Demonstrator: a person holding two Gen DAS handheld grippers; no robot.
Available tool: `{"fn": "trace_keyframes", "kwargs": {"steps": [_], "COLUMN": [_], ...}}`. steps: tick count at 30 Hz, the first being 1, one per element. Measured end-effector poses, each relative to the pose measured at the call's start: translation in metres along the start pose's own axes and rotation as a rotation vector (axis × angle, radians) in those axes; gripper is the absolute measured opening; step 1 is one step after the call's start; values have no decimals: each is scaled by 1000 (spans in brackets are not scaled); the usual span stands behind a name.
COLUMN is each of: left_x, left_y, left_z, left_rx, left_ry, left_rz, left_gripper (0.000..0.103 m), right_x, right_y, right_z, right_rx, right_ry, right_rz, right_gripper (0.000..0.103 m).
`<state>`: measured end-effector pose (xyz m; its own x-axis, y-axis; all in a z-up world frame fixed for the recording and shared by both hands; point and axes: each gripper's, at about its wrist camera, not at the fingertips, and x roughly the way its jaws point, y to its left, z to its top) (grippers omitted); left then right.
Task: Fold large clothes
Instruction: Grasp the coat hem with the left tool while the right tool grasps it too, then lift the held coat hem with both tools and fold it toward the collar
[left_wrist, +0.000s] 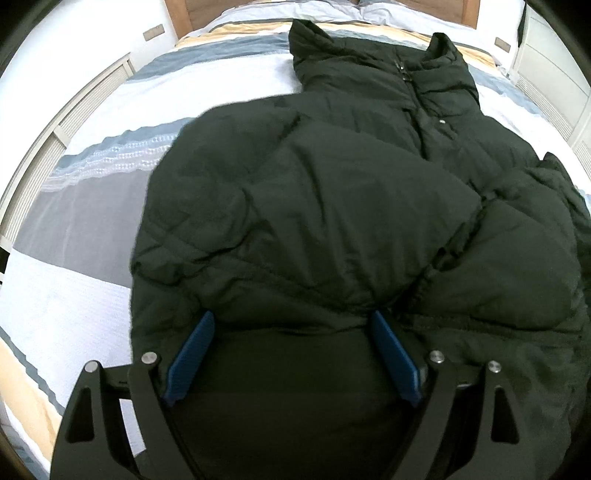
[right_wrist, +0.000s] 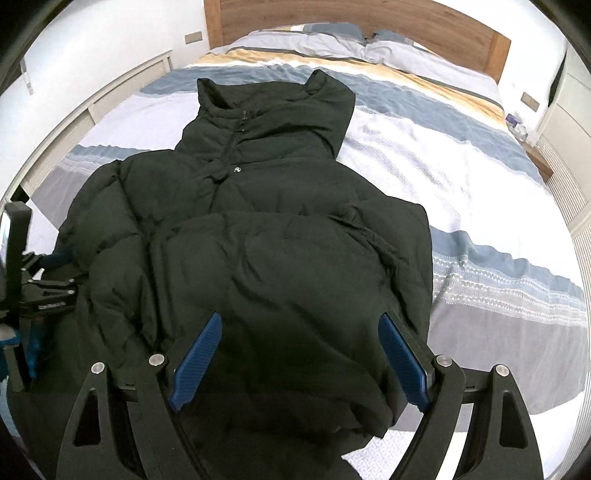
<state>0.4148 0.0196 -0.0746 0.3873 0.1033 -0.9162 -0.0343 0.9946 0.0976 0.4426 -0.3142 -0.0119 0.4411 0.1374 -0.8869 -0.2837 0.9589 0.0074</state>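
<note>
black puffy quilted jacket (right_wrist: 258, 236) is spread on striped bedspread (right_wrist: 461, 177), sleeves folded in. left gripper (left_wrist: 291, 332) and right gripper (right_wrist: 299, 332) are held wide, empty, above hem. hem corners should be pinched together evenly.

black jacket (left_wrist: 314, 206), blue-striped bedspread (left_wrist: 92, 177)
</note>
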Motion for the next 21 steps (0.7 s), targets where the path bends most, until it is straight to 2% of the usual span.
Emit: {"fn": "trace_keyframes", "kwargs": {"steps": [4,9,16,21], "left_x": [-14,-22,-29,-29], "left_y": [8,17,18,15], "left_z": [7,12,27,53], "left_rx": [4,-6,-5,20], "left_ry": [-9,10,7,-14], "left_rz": [46,62,-45,-60], "left_gripper": [87,87,87,87], "right_x": [4,8,16,20], "right_y": [-2,-2,3,-2], "right_z": [5,8,13,25], "right_rx": [1,8,-18,-5], "right_ry": [0,7,26,21], "right_rz": [7,22,33,37], "right_gripper": [85,85,85,85]}}
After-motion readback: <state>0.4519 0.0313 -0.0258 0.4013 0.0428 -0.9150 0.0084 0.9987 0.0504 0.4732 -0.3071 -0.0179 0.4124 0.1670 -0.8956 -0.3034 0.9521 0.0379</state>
